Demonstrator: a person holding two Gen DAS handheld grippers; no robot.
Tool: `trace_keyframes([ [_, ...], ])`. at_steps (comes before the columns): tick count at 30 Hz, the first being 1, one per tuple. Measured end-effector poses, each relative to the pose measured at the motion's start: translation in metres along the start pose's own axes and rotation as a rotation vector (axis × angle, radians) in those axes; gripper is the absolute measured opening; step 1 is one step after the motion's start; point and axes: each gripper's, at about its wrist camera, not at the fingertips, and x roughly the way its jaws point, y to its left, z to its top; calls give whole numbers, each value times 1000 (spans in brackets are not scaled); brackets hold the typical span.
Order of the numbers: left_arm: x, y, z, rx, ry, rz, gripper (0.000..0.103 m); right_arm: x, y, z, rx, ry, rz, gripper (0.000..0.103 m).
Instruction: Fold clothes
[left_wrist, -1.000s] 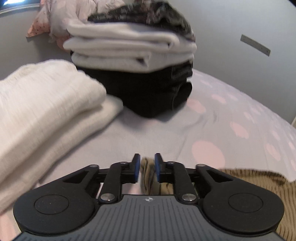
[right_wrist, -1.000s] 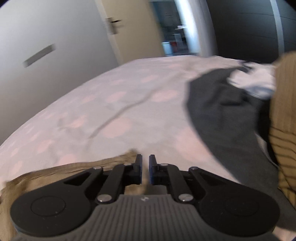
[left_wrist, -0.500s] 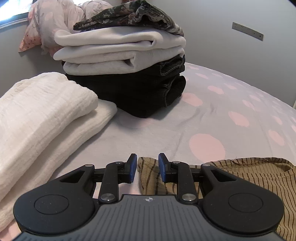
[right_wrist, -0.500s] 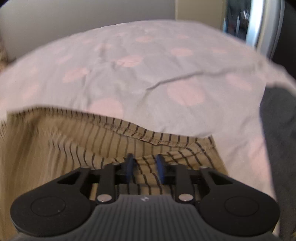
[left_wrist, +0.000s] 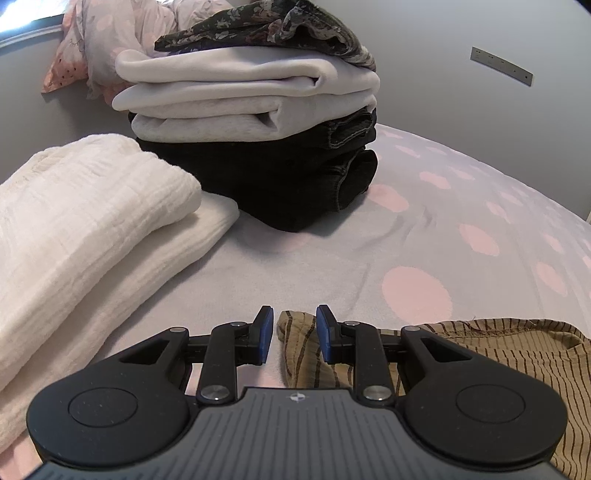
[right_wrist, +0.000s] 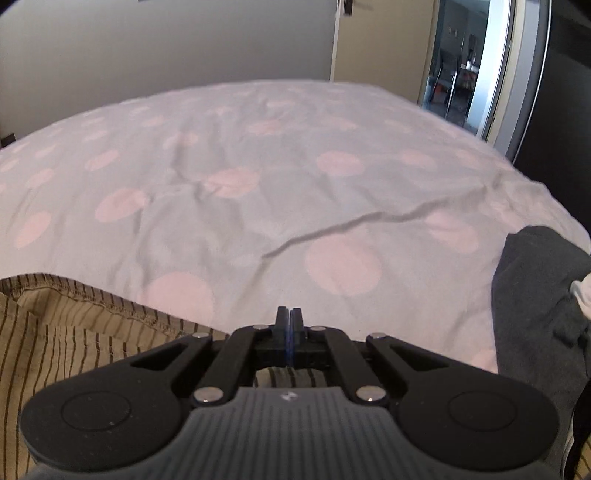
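A bed (left_wrist: 369, 258) is covered by a pale grey sheet printed with pink dots; a long crease is seen across it in the right wrist view. A folded cream blanket (left_wrist: 85, 229) is laid on it at the left. Just beside that, a stack (left_wrist: 251, 122) is set: black jeans at the bottom, pale folded tops above, a dark floral piece on top. A striped tan garment (right_wrist: 74, 332) is spread at the near edge. A dark grey cloth (right_wrist: 535, 295) is laid at the right.
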Motion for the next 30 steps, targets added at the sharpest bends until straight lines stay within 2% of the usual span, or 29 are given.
trace_keyframes([
  [4, -4, 0, 4, -14, 19, 7, 29, -20, -6, -6, 32, 10, 16, 4],
  [7, -18, -3, 6, -7, 18, -20, 29, -43, -9, -21, 51, 21, 44, 6],
  [13, -61, -9, -2, 24, 31, -84, 29, -106, -19, -77, 194, 16, 112, 6],
  [18, -106, -23, -19, 81, 63, -189, 29, -155, -10, -128, 221, 10, 134, 11],
  [21, -125, -28, -38, 121, 127, -241, 29, -181, -2, -156, 225, 9, 131, 17],
  [22, -130, -29, -45, 135, 156, -258, 29, -187, -1, -162, 229, 2, 123, 30],
  [23, -134, -31, -53, 157, 185, -265, 29, -193, -1, -168, 237, -2, 110, 36],
  [27, -146, -37, -85, 271, 292, -273, 29, -207, -6, -187, 289, 15, 87, 36],
  [30, -159, -37, -103, 314, 336, -285, 29, -214, -9, -199, 336, 31, 57, 37],
])
